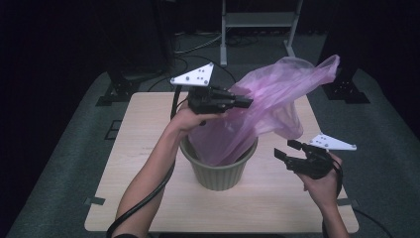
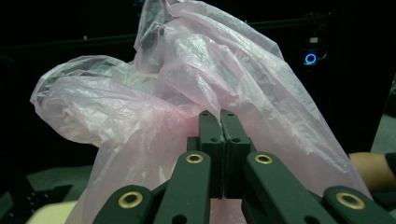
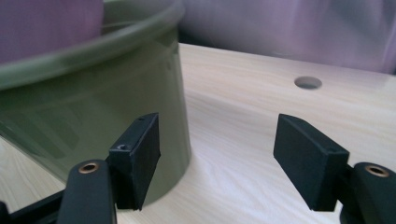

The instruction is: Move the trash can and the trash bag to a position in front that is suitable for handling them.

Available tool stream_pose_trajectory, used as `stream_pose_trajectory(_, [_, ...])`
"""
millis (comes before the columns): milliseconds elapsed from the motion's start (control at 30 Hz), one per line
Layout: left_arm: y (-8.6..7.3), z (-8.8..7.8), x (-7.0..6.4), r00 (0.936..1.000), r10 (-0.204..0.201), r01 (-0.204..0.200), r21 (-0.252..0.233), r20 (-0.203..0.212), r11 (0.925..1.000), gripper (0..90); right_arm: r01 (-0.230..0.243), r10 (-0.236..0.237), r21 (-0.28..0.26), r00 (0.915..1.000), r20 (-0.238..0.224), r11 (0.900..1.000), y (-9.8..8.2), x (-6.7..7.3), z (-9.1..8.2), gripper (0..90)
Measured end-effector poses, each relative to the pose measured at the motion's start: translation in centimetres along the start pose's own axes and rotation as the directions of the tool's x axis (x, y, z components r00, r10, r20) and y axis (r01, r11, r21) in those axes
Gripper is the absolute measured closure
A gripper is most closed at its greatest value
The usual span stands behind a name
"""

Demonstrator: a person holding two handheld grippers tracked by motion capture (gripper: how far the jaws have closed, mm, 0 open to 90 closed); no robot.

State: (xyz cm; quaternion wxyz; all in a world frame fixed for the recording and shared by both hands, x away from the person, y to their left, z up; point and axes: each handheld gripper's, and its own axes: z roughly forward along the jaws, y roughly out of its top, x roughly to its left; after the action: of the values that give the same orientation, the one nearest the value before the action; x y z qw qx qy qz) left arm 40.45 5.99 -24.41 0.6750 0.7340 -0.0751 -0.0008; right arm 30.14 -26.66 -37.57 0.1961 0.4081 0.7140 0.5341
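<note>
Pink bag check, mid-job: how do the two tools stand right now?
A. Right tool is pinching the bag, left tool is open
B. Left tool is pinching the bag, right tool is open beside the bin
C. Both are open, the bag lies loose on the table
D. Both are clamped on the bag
B: the left tool has its jaws pressed together on the pink bag, while the right tool stands open, apart from the green bin.
</note>
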Motion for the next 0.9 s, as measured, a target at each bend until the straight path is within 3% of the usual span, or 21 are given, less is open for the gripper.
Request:
stream_pose_trajectory(200, [-1.5,-1.5,-1.1,0.9992,-0.016,0.017,0.045,-0.037,0.9988,88.4,0.03,-0.031,-0.027,0.9991,-0.03,0.999,1.3,1.1,0.0,30.7])
stream_pose_trajectory(300, [-2.4,-2.8,-2.1,0.9971,-0.013,0.022,0.127,-0.075,0.9917,85.3,0.049,-0.052,-0.042,0.9965,-0.066,0.998,1.9,1.8,-0.2,30.2])
stream_pose_trajectory(467, [-3.2,-4.0,-3.1,0.9949,-0.02,0.037,0.175,-0.099,0.9838,84.6,0.047,-0.056,-0.073,0.9904,-0.126,0.996,2.4,2.2,-0.5,29.6])
stream_pose_trajectory(533, [-3.7,-4.5,-3.8,0.9932,-0.007,0.035,0.236,-0.116,0.9711,84.7,0.068,-0.078,-0.077,0.9883,-0.131,0.995,2.5,2.3,-0.5,29.6])
stream_pose_trajectory(567, [-3.7,-4.5,-3.8,0.9932,-0.007,0.035,0.236,-0.116,0.9711,84.6,0.068,-0.078,-0.077,0.9883,-0.131,0.995,2.5,2.3,-0.5,29.6])
stream_pose_trajectory(600, [-3.9,-4.9,-4.1,0.9916,0.001,0.034,0.265,-0.13,0.9637,84.7,0.07,-0.081,-0.078,0.9871,-0.138,0.994,2.6,2.5,-0.6,29.5])
stream_pose_trajectory(633, [-3.9,-4.9,-4.1,0.9916,0.001,0.034,0.265,-0.13,0.9637,84.6,0.07,-0.081,-0.078,0.9871,-0.138,0.994,2.6,2.5,-0.6,29.5])
stream_pose_trajectory(733, [-5.0,-6.6,-4.7,0.9849,-0.018,0.07,0.303,-0.172,0.9505,83.0,0.074,-0.085,-0.076,0.9846,-0.153,0.994,2.8,2.9,-0.5,29.6])
stream_pose_trajectory(900, [-5.6,-7.8,-5.2,0.979,-0.047,0.104,0.289,-0.198,0.9515,71.8,0.088,-0.1,-0.076,0.9822,-0.159,0.993,3.0,3.1,-0.2,29.5])
